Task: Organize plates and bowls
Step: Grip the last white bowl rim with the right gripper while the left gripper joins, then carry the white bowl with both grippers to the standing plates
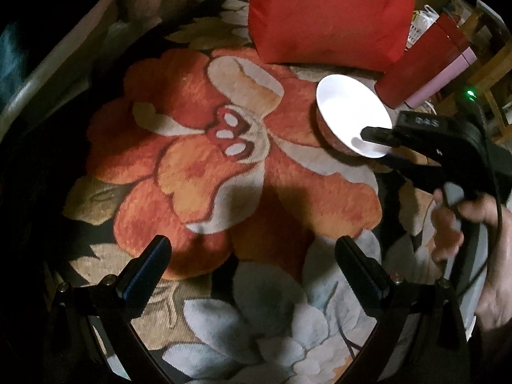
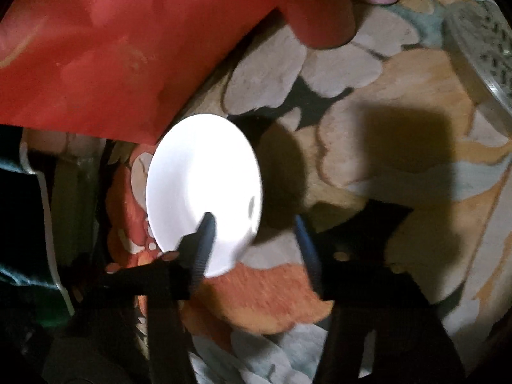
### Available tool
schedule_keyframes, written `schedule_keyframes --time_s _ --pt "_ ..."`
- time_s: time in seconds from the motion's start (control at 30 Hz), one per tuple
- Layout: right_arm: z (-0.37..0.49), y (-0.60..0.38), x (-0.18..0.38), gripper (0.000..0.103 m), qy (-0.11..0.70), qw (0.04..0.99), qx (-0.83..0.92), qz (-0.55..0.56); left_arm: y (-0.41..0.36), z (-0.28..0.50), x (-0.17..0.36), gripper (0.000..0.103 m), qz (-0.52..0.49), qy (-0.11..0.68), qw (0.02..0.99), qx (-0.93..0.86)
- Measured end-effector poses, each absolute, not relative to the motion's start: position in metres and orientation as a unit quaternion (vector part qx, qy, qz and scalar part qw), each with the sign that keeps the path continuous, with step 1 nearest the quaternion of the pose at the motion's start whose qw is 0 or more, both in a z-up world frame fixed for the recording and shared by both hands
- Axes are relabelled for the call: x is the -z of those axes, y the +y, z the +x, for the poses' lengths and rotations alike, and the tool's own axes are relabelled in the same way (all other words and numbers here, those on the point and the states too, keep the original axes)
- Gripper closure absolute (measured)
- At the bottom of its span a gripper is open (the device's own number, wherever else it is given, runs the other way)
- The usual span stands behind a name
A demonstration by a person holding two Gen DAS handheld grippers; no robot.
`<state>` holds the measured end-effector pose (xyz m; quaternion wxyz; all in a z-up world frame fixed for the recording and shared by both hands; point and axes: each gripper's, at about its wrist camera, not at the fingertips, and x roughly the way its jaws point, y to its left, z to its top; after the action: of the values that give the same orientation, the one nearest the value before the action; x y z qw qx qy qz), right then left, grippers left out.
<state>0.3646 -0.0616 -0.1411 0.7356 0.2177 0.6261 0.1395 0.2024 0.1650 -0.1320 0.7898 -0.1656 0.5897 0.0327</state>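
A white bowl [image 1: 350,108] with a patterned outside sits on the flowered cloth [image 1: 224,166] at the right. My right gripper [image 1: 377,147] has one finger inside the bowl and one outside under its near rim. In the right wrist view the bowl [image 2: 201,176] fills the middle; my right gripper [image 2: 256,224] straddles its right rim with the jaws apart, left finger [image 2: 204,240] over the bowl, right finger [image 2: 307,249] outside. My left gripper [image 1: 252,249] is open and empty above the cloth, well left of the bowl.
A red bag [image 1: 329,12] stands behind the bowl, also seen in the right wrist view [image 2: 112,48]. A red and pink box [image 1: 425,64] lies at the right. A perforated metal rack [image 2: 489,54] is at the far right.
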Motion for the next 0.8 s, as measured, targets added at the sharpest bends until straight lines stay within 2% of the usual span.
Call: schedule_keyframes --time_s 0.07,0.1,0.23,0.37,0.5,0.67,0.7,0.73,0.8 --pt "0.368 -0.057 0.148 0.084 0.637 0.727 -0.138 0.217 0.166 0.2 0.134 0.001 -0.169 0.592 0.788 -0.029" --pt "0.367 -0.055 0.149 0.087 0.639 0.727 -0.135 0.211 0.167 0.199 0.135 0.001 -0.169 0.593 0.787 -0.028" --pt "0.36 -0.057 0.15 0.09 0.633 0.727 -0.165 0.209 0.174 0.198 0.138 0.001 -0.169 0.594 0.786 -0.024" --pt "0.35 -0.055 0.16 0.091 0.655 0.679 -0.243 0.225 0.184 0.198 0.144 0.001 -0.18 0.598 0.781 -0.028" --pt "0.323 -0.034 0.168 0.091 0.692 0.622 -0.334 0.15 0.186 0.196 0.15 0.001 -0.185 0.603 0.776 -0.028" --pt "0.295 -0.022 0.159 0.088 0.682 0.624 -0.371 0.085 0.175 0.198 0.165 0.002 -0.175 0.614 0.77 -0.018" --pt "0.292 -0.022 0.156 0.087 0.679 0.63 -0.368 0.083 0.171 0.199 0.169 0.007 -0.169 0.616 0.769 -0.015" --pt "0.289 -0.021 0.155 0.087 0.68 0.633 -0.362 0.079 0.168 0.201 0.171 0.016 -0.165 0.617 0.769 -0.013" --pt "0.281 -0.018 0.151 0.087 0.675 0.646 -0.35 0.062 0.163 0.205 0.178 0.02 -0.158 0.619 0.769 -0.012"
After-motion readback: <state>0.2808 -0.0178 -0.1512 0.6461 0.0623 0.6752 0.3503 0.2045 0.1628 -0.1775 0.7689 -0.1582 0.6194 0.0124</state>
